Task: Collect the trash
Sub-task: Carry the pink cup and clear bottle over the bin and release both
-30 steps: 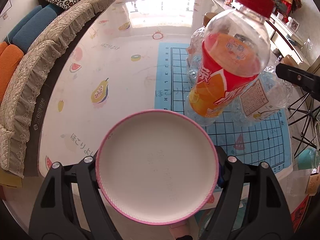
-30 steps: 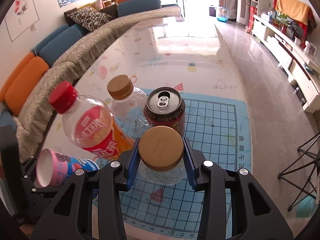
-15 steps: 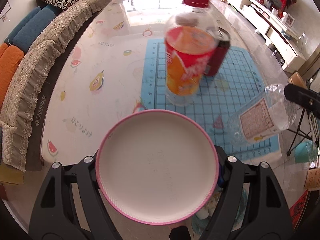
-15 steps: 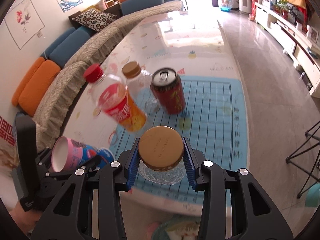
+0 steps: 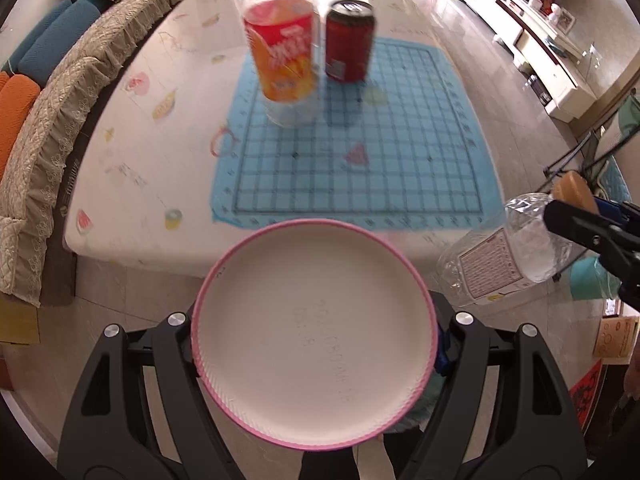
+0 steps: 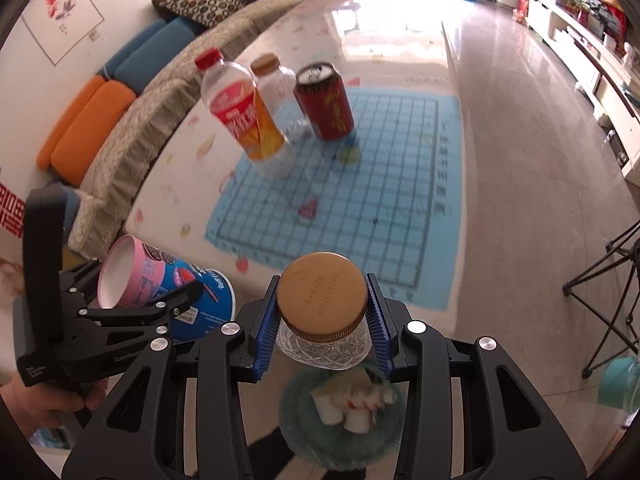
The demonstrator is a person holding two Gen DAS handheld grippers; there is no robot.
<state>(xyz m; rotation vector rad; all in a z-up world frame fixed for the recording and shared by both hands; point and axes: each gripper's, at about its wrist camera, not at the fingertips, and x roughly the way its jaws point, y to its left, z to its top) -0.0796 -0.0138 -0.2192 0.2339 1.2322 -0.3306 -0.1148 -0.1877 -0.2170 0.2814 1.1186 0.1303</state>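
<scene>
The left gripper has its jaws clamped on a pink-rimmed paper cup, gripped at its sides with the white bottom facing the camera. From the right wrist view the same cup shows a pink and blue printed wall and hangs beyond the near edge of the desk, over the floor. The left gripper is in a hand at the lower left of that view.

The right gripper has its jaws closed on a clear faceted bottle, the blue pads pressing just under its gold cap. The bottle hangs off the near right corner of the desk, tilted. Directly under it sits a teal bin with white scraps inside, blurred.

Behind both, a blue grid mat lies on the desk. At the mat's far left corner stand three more pieces close together: an orange drink bottle with a red cap, a second clear bottle with a gold cap just behind it, and a dark red can with its tab open just to the right.

A beige-covered sofa with blue and orange cushions runs along the desk's left side. A black tripod stands on the tiled floor at right.
</scene>
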